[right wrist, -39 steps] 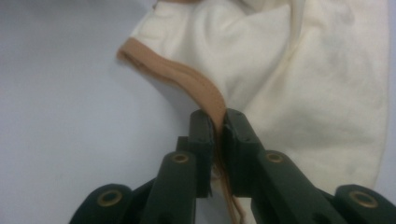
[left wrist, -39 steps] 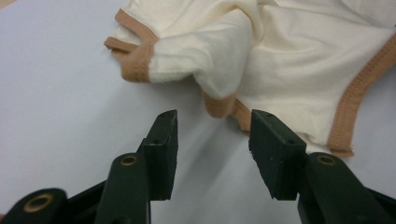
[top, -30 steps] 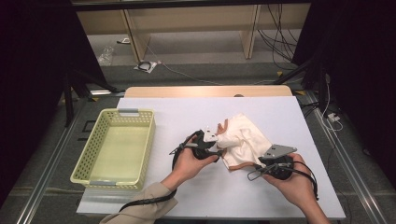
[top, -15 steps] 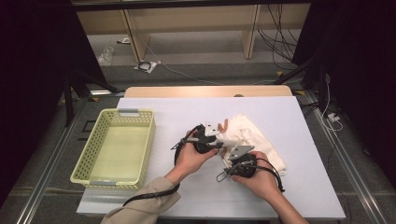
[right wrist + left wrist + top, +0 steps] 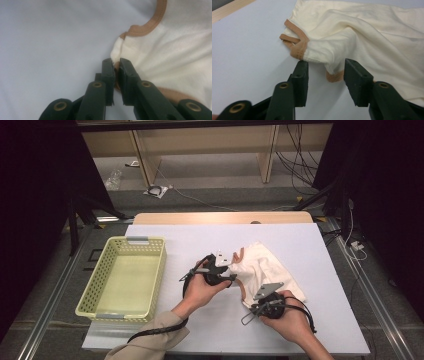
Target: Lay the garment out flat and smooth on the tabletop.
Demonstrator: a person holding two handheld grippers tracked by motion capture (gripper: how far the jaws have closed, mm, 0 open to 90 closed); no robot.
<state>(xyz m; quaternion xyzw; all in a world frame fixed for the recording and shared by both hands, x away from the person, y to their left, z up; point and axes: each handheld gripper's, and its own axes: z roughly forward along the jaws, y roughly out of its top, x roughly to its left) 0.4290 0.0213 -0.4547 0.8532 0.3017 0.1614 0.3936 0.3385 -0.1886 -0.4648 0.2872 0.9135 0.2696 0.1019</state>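
Observation:
A cream garment [image 5: 267, 265] with tan trim lies crumpled on the white table [image 5: 175, 235], right of centre. My left gripper [image 5: 231, 270] is at its left edge. In the left gripper view its jaws [image 5: 325, 75] stand apart, having just been opening, with a trimmed fold [image 5: 322, 55] hanging loose at their tips. My right gripper [image 5: 254, 296] is at the garment's near edge. Its jaws have just been closing, and in the right gripper view they [image 5: 116, 66] pinch a bunched bit of the cream fabric [image 5: 117, 48] beside the tan hem [image 5: 150, 27].
A pale yellow mesh basket [image 5: 150, 245] stands at the left of the table with nothing in it. A wooden strip [image 5: 220, 217] runs along the table's far edge. Cables trail from both grippers toward the person.
The right hand has shifted left along the garment's near edge and sunk onto it, and its jaws have closed on the fabric. The left hand has stayed in place.

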